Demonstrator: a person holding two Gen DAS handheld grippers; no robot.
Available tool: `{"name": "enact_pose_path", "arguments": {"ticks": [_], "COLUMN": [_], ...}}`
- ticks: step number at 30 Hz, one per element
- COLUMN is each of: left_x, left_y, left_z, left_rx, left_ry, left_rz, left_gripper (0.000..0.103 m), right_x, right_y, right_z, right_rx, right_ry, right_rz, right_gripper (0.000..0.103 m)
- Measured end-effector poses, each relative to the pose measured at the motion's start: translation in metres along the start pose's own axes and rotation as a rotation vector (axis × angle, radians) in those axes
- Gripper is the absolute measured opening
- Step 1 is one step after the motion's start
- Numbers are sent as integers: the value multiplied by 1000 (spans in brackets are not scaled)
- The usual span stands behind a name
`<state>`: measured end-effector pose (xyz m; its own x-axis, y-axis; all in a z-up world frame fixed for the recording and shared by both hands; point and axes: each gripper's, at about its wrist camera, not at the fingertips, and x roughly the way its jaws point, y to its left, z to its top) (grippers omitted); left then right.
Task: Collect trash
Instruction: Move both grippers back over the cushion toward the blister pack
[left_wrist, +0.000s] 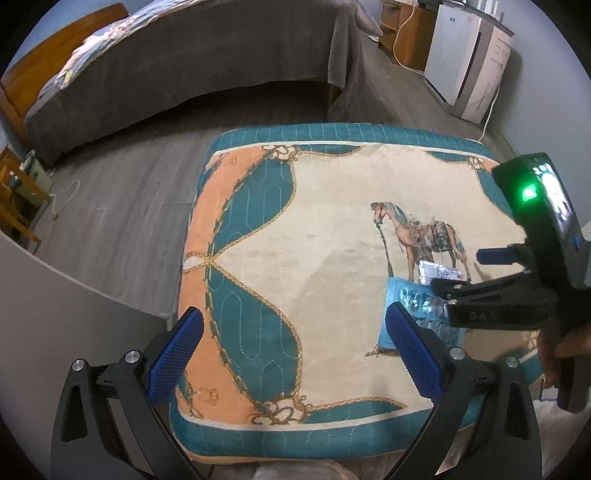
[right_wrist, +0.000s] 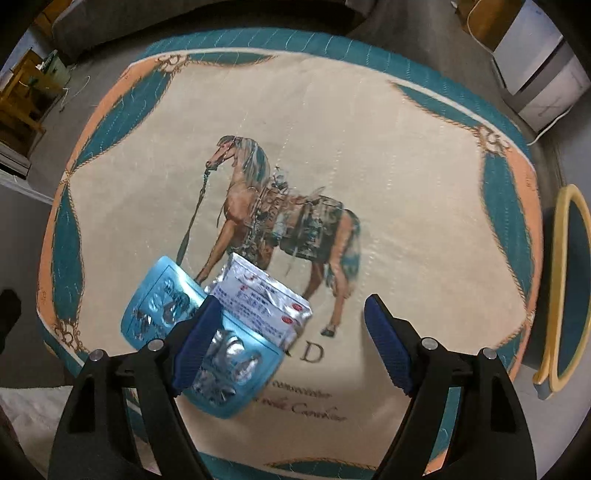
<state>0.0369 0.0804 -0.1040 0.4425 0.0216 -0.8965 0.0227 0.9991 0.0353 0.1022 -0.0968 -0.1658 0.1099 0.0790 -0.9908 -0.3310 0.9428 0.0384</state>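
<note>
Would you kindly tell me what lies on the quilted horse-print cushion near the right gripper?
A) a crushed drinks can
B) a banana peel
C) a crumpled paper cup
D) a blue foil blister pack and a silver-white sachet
D: the right wrist view shows a blue foil blister pack and a silver-white printed sachet lying on the quilted horse-print cushion, by the open right gripper.

quilted horse-print cushion (right_wrist: 369, 129) on grey floor (left_wrist: 122, 206); blue blister pack (right_wrist: 155, 299) (silver sachet (right_wrist: 258, 291) overlapping) lying on cushion.
</note>
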Motion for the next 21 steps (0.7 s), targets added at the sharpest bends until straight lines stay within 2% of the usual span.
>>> {"name": "enact_pose_path", "arguments": {"ticks": [5,6,8,10,12,14,15,21], "left_x": [4,6,7,9,11,12,12,25], "left_y": [6,8,11,11,10,6,3,-27], "left_z": [-1,-1,-2,-1,-1,0,0,-8], "left_rx": [-8,-17,-31,-41,-49,-47,-43,-50], "left_ry": [12,19,28,34,42,46,48,97], "left_rz": [8,7,4,-1,-9,-14,-15,-57], "left_gripper": [98,98,98,98,97,97,97,97], "right_x": [11,12,10,7,1,0,-1,-23], "right_y": [-5,-7,-8,-9,-13,-19,-21,-47], "right_z": [5,6,8,9,12,11,10,11], "right_rx": [14,16,17,11,12,24,21,71], "right_ry": [11,5,-15,-34,-32,-26,-26,-87], "right_rz": [-19,-24,-32,-29,-26,-7,-3,25], "right_gripper": [78,75,65,38,23,19,11,11]}}
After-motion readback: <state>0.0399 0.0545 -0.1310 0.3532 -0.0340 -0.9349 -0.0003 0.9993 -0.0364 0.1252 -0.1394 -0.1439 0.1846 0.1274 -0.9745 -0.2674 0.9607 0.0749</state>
